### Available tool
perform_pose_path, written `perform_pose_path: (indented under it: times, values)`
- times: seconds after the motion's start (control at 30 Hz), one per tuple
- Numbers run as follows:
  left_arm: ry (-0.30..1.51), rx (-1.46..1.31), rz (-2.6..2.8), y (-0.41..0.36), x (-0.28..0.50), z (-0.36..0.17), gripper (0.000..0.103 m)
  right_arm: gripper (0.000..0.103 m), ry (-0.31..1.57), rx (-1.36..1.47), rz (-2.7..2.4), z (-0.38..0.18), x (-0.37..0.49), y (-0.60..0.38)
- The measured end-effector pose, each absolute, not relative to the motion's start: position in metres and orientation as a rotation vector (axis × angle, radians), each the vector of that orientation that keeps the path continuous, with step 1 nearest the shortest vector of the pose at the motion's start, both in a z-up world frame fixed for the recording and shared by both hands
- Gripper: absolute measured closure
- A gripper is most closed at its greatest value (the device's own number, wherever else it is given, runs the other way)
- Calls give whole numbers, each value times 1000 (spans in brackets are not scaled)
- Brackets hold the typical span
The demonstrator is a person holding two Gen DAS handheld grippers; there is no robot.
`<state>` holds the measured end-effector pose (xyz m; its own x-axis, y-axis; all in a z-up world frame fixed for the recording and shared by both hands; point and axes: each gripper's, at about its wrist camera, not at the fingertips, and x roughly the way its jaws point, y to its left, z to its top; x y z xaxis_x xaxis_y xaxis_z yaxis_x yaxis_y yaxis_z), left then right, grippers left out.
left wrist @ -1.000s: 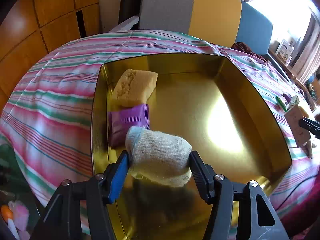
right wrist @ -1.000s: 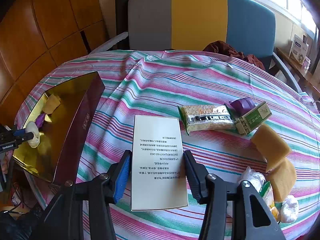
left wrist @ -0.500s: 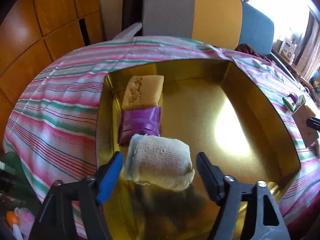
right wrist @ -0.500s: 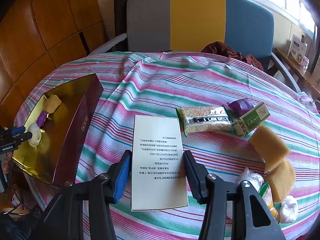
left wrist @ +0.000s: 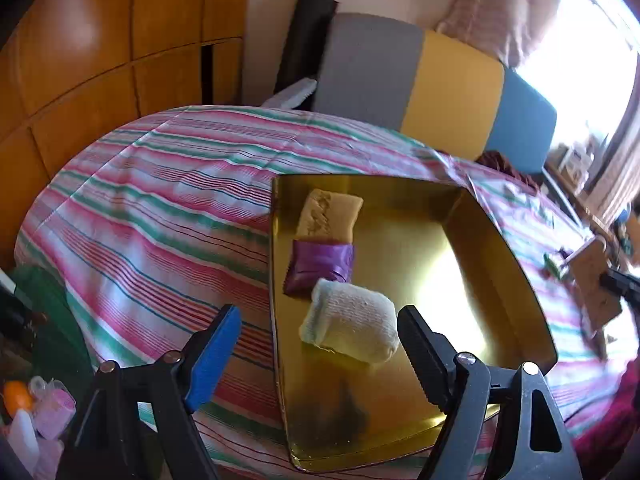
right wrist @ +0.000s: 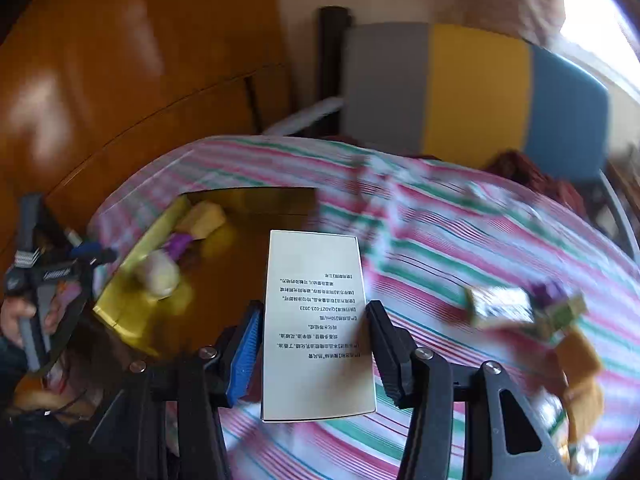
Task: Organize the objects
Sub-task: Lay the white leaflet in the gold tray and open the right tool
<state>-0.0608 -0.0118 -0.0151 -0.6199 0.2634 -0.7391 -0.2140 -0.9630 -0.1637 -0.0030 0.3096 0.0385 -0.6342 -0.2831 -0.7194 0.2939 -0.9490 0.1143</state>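
A: What is the biggest thing here?

B: The round tabletop (left wrist: 152,216). It has a striped cloth on it, pink, green and white. A chair (left wrist: 420,88) in 3 colours, grey, yellow and blue, stands behind it.

A: And on the cloth?

B: A big gold tin (left wrist: 480,240) sits on it, open at the top. 3 things lie along its left side in a row. At the far end is a yellow sponge (left wrist: 330,216). Next is a purple packet (left wrist: 320,266), touching the sponge. Nearest is a rolled white sock (left wrist: 352,326), touching the packet.

A: Is the left gripper (left wrist: 320,354) holding the sock?

B: No. Its jaws are wide open. The sock lies on the tin floor between them, and the pads do not touch it.

A: What about the right gripper (right wrist: 310,344)?

B: Its jaws are closed on a white box (right wrist: 316,320) with small black print. The box is lifted up, and its far end is over the edge of the gold tin.

A: Anything else on the cloth?

B: Yes, off to the right, but that part is blurry. I see a shiny snack pack (right wrist: 500,304), a small green box (right wrist: 568,312) with something purple next to it, and brown sponges (right wrist: 580,368) nearer the edge.

A: Can you see the person?

B: Only a hand (right wrist: 16,320) at the far left, holding the left gripper's handle.
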Motion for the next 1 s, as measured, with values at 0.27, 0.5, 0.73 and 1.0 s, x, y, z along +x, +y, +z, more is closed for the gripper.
perform_pose_path:
  times: [0.27, 0.5, 0.73, 1.0]
  values:
    - [-177, -1164, 2620, -37, -56, -4, 21, 51, 389, 1061, -2241, 24, -25, 177]
    - [-247, -1173, 2643, -64, -56, -5, 20, 51, 619, 1028, -1998, 2, -34, 110]
    - [-304, -1202, 2641, -79, -58, -13, 20, 52, 746, 1005, -1827, -12, -30, 76]
    - [-326, -1213, 2635, -83, -59, -18, 20, 53, 799, 984, -1741, -19, -25, 61]
